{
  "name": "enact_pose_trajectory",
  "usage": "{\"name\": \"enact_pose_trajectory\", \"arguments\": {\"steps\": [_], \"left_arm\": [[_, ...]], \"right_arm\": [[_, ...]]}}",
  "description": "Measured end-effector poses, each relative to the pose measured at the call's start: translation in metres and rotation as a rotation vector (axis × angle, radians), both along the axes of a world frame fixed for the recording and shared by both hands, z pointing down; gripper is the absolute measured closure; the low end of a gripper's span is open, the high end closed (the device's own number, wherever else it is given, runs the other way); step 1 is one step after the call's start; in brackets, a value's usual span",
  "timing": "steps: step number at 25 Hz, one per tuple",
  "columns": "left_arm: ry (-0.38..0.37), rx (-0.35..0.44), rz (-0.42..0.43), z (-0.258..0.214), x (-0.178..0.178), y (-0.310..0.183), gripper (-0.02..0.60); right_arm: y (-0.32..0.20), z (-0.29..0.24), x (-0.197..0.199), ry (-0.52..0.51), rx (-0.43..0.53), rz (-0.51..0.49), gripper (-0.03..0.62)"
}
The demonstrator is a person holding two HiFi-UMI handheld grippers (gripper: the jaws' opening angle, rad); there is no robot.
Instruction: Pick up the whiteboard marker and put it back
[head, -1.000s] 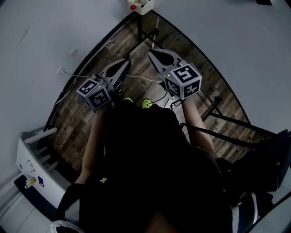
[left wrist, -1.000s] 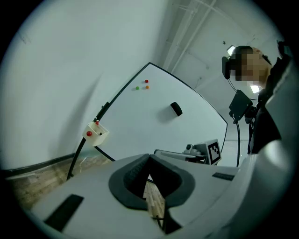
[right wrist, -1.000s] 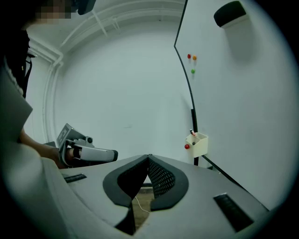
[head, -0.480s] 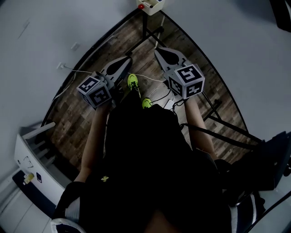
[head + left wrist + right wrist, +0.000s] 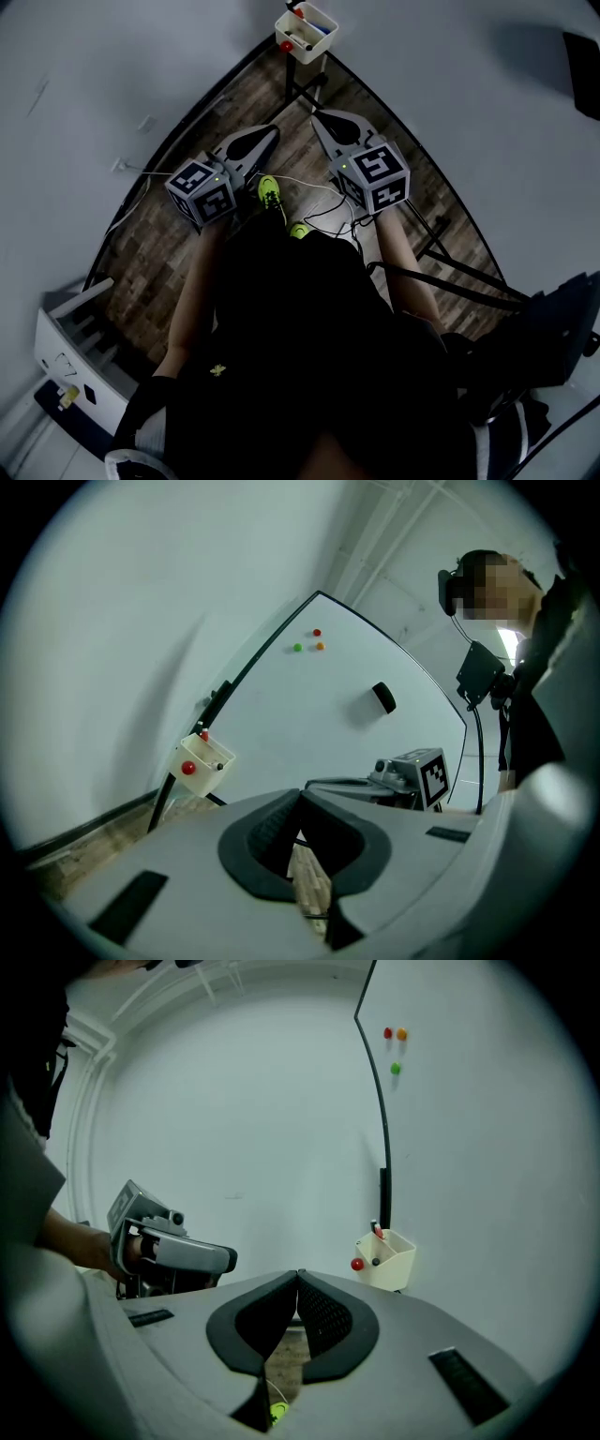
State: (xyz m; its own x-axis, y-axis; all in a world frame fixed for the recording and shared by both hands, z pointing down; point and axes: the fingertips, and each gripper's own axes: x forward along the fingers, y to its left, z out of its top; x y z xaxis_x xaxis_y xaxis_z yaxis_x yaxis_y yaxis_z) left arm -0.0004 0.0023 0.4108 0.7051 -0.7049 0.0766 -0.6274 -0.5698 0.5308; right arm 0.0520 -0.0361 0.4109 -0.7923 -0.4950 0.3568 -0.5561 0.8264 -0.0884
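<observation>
Only gripper views show magnets [image 5: 317, 633] near the board's [image 5: 309, 714] top; my left gripper [image 5: 300, 793] and right gripper [image 5: 297, 1270] are closed, empty.

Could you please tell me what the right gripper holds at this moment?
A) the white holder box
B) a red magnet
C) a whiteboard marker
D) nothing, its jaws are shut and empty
D: the jaws of the right gripper meet with nothing between them, and the holder box hangs well ahead of it, untouched.
</observation>
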Motion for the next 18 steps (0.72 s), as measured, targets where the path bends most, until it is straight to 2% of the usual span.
{"name": "enact_pose_trajectory", "arguments": {"steps": [11,18], "left_arm": [[0.002,-0.012,0.072,0.001,-0.023,-0.058,0.566],[0.007,-0.032,0.125,0.005,-0.040,-0.081,0.566]], "right_arm": [[-0.054,0.008,-0.032,0.075,0.003,0.028,0.557],[-0.081,0.017,-0.050,0.232,0.065,0.038,0.546]]}}
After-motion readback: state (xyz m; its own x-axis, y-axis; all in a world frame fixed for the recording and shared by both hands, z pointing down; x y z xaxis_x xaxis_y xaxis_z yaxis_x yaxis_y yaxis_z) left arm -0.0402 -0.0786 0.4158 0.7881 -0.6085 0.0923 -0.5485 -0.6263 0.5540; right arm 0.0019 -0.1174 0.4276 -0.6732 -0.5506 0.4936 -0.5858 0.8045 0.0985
